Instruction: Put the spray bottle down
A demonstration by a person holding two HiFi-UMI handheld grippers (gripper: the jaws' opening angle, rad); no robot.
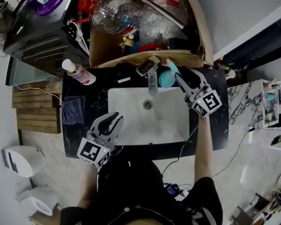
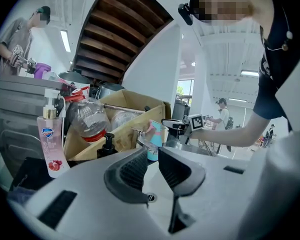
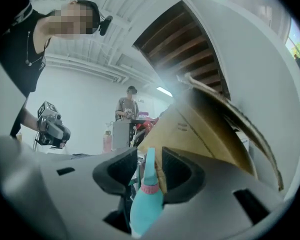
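Nearest us, our left gripper [image 2: 153, 151] hangs over the front left rim of the white sink [image 1: 131, 125]. Its jaws are a little apart and nothing is between them. It has no part in this step.

Across the basin, at the rear right corner beside the faucet [image 1: 152, 81], our right gripper [image 3: 150, 153] has the teal spray bottle [image 1: 166, 78] between its jaws. The bottle is upright, nozzle up. The pads appear to press its shoulder just below the pink collar, though thin slivers of background show either side of the slimmer neck. We read that as a closed grip on the bottle. Whether its base already touches the black countertop [image 1: 210, 125] we cannot tell, because the bottle's own body hides the contact.

Just behind it stands the cardboard box [image 1: 145, 57], full of plastic bottles, and its front wall is very near the nozzle.

We judge the step in hand to be the set-down itself. Next we need to settle the base flat on the counter strip between sink and box. Then we spread the jaws and draw back toward ourselves, without nudging the bottle into the basin or against the faucet.
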